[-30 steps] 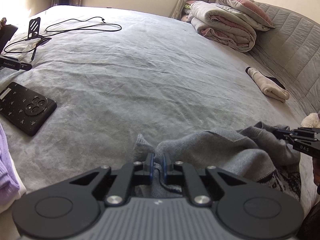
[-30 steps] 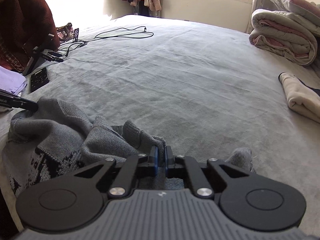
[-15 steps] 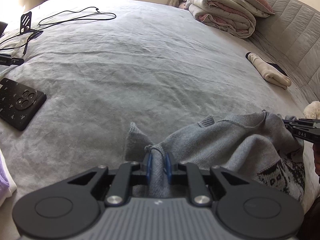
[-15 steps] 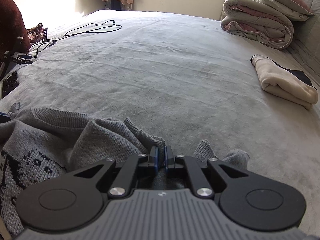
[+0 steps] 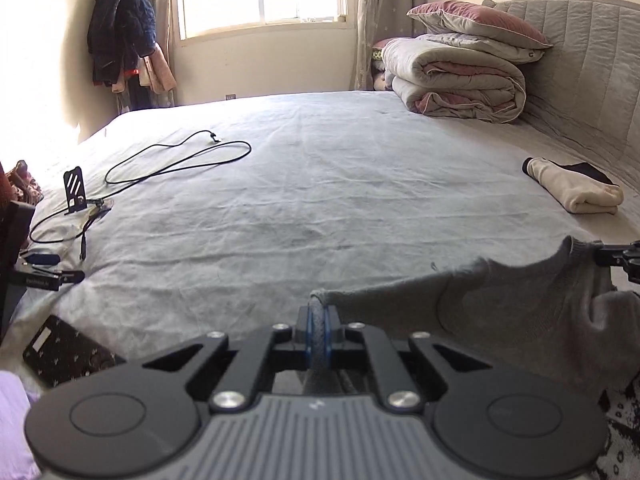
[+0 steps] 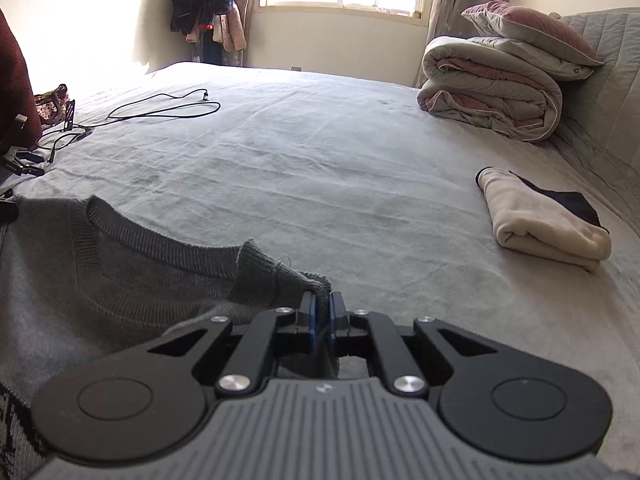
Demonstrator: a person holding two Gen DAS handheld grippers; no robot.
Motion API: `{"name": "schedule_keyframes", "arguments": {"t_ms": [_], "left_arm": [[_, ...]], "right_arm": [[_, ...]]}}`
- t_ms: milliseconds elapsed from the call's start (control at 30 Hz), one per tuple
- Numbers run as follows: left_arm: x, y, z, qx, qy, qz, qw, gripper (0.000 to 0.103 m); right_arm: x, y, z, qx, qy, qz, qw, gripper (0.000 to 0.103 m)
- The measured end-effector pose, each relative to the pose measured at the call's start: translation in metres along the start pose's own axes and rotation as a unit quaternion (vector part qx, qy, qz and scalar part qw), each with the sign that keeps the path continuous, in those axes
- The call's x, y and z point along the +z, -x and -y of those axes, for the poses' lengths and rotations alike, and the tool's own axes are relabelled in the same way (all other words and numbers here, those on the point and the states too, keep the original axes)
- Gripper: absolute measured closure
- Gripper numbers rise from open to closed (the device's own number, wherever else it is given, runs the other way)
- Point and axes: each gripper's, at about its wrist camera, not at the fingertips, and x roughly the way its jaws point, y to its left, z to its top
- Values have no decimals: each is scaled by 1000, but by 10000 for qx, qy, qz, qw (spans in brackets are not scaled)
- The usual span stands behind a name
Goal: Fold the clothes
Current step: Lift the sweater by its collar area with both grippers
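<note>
A grey knitted sweater (image 6: 120, 280) hangs stretched between two hand-held grippers above the near edge of a wide bed (image 5: 320, 200). The left gripper (image 5: 318, 320) is clamped on one top corner of the knit, and the cloth runs from it to the right. The right gripper (image 6: 320, 312) is clamped on the other top corner, and the cloth runs from it to the left. The ribbed neckline (image 6: 160, 236) dips between the two, so the held edge appears to be the shoulder line, lying crosswise in front of the person. The body of the sweater drops below both cameras, with a dark pattern showing near its lower part. Each gripper holds its own end, so neither is the nearer one.

Ahead of the held edge the bedcover lies open and flat. A folded cream garment (image 6: 544, 220) rests well off to the right, near a rolled duvet (image 6: 488, 88) and the padded headboard. A black cable (image 5: 176, 160) and a dark phone (image 5: 64, 352) lie off to the left.

In judgement, the sweater could be laid forward onto the open stretch of bed with its shoulder line kept crosswise, though whether it is being spread out or lifted mid-fold cannot be told.
</note>
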Motion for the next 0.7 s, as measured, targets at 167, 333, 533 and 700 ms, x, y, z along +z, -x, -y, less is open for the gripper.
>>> {"name": "schedule_keyframes", "arguments": {"t_ms": [167,333,533,700], "left_arm": [[27,-39,10,230,-122,106,9996,98],[49,-75,14,615,-184,308,9975,98],[76,-117,12,995,-92,477,9938,98],[97,-151,5,1190,61,474,9917,98]], "right_arm": [[20,-31,13,-271,-44,150,9995,96],[42,-65,22,-510,-142,312,9981,96],[69,-105,28,-789,-180,497,9955,96],[89,-135,25,-1005,-57,623,9930,96]]}}
